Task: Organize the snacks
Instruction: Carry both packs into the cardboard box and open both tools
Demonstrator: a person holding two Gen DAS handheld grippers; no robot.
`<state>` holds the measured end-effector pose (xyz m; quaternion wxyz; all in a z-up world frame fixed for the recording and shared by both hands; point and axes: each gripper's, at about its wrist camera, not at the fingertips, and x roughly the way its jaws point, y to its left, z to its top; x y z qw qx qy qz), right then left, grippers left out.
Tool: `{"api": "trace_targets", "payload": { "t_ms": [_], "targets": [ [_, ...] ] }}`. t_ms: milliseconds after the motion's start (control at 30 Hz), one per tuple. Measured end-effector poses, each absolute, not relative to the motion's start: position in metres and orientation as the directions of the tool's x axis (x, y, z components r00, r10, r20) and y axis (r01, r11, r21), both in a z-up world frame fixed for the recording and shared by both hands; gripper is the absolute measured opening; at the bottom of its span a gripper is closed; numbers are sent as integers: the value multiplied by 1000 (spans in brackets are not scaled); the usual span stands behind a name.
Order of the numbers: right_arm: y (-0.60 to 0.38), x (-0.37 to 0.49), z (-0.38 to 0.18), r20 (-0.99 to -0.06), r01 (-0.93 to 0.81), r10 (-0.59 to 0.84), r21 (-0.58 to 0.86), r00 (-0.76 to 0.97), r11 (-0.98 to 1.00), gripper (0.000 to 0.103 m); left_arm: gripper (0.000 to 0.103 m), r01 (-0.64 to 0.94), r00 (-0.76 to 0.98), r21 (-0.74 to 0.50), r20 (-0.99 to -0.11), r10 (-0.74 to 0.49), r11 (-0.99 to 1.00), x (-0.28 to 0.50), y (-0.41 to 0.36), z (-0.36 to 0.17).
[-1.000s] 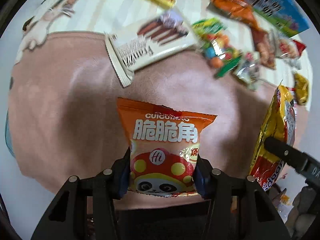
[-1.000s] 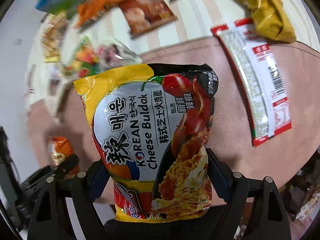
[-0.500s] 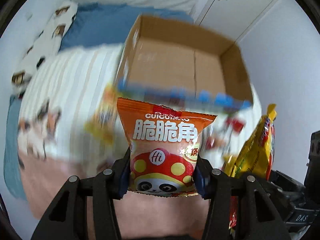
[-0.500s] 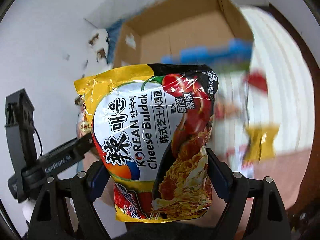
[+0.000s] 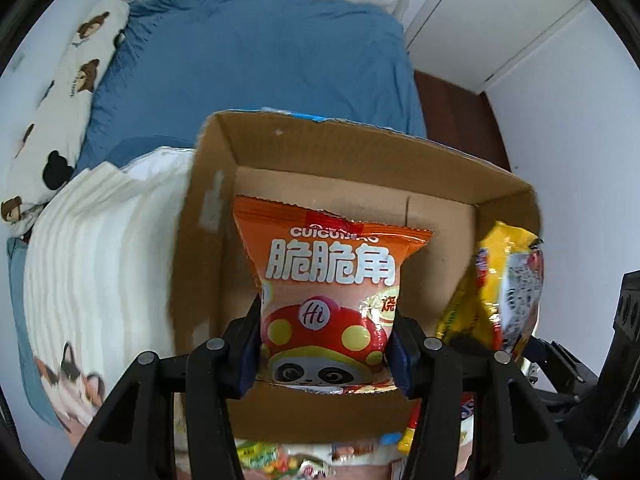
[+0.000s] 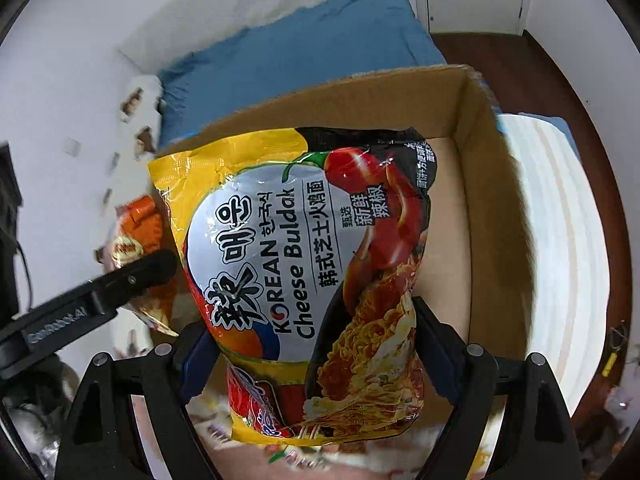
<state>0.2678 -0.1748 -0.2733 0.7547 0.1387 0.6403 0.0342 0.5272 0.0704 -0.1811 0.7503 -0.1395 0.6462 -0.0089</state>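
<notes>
My left gripper [image 5: 325, 346] is shut on an orange snack bag with a panda print [image 5: 328, 276], held over an open cardboard box [image 5: 208, 184] whose brown floor shows bare. My right gripper [image 6: 314, 344] is shut on a yellow Korean cheese noodle packet [image 6: 304, 248], also over the same cardboard box [image 6: 484, 152]. In the left wrist view the noodle packet [image 5: 504, 288] hangs at the box's right wall. In the right wrist view the orange bag [image 6: 138, 232] shows at the left, with a left finger [image 6: 132, 280] across it.
The box rests on a bed with a white striped blanket [image 5: 100, 248] and a blue cover [image 5: 248, 64]. A bear-print pillow [image 5: 64, 100] lies at the left. Loose snack packets [image 5: 276, 456] lie below the box's near edge. White cupboard doors [image 5: 488, 20] stand behind.
Both grippers swung with their packets from the pink blanket and scattered snacks to the cardboard box, which has come nearer and now lies under them. Both grips are unchanged.
</notes>
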Motion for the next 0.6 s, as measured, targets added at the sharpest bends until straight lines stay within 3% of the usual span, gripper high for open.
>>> {"api": "trace_targets", "payload": {
  "t_ms": [233, 467, 500, 567, 600],
  "targets": [
    [-151, 262, -330, -982, 153, 169, 181, 83, 972, 89, 50, -149, 73, -188, -981, -178, 971, 568, 60, -229],
    [-114, 255, -344, -990, 132, 141, 141, 7, 981, 89, 51, -119, -4, -133, -991, -135, 984, 591, 53, -262],
    [-110, 258, -346, -989, 127, 148, 146, -6, 981, 89, 53, -114, -3, -117, -993, -118, 987, 595, 50, -264],
    [-103, 262, -349, -988, 114, 151, 149, -16, 982, 90, 77, -119, 3, -110, -994, -110, 987, 598, 50, -267],
    [-101, 264, -350, -990, 104, 144, 142, -11, 984, 96, 83, -124, 6, -121, -993, -121, 985, 599, 50, -268]
  ]
}}
